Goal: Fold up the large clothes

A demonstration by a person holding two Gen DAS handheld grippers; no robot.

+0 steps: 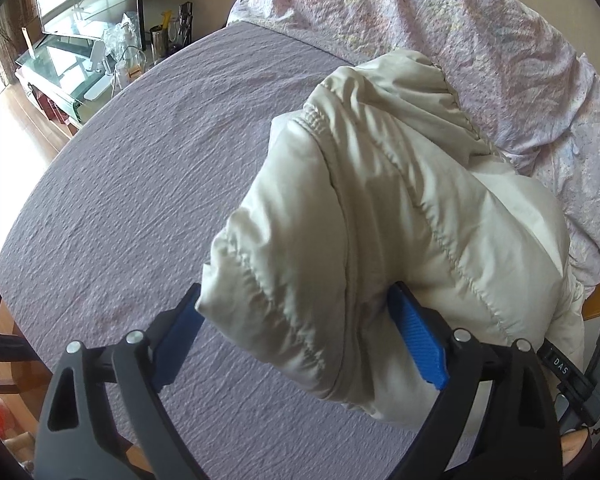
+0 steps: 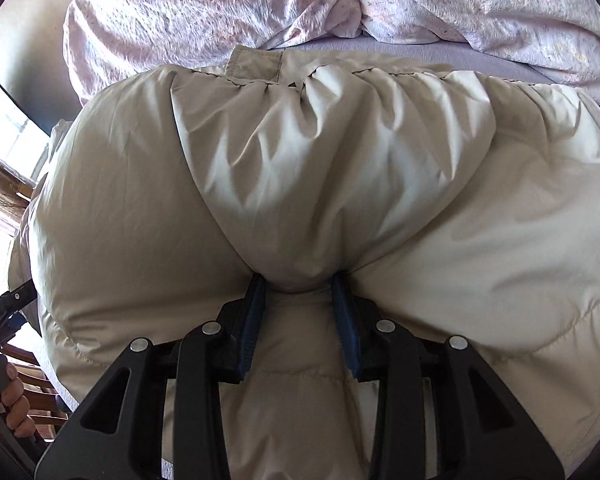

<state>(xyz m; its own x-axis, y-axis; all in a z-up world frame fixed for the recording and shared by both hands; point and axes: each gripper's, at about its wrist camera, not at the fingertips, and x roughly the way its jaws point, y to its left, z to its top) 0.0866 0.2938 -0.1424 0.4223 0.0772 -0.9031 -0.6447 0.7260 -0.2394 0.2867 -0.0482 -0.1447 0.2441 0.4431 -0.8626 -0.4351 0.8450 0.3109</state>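
A cream puffy jacket (image 1: 380, 220) lies bunched on a bed with a lilac sheet (image 1: 140, 160). In the left wrist view my left gripper (image 1: 296, 304) stands wide open, its blue pads on either side of a thick fold of the jacket, which fills the gap between them. In the right wrist view the jacket (image 2: 320, 168) fills most of the frame. My right gripper (image 2: 300, 284) is closed on a puffed fold of it, the blue fingertips (image 2: 342, 292) pressed into the fabric.
A crumpled pink floral duvet (image 1: 480, 40) lies at the far side of the bed, also in the right wrist view (image 2: 220, 4). A glass TV stand with bottles (image 1: 80, 64) stands past the bed's left edge. A wooden chair (image 2: 32, 384) is at lower left.
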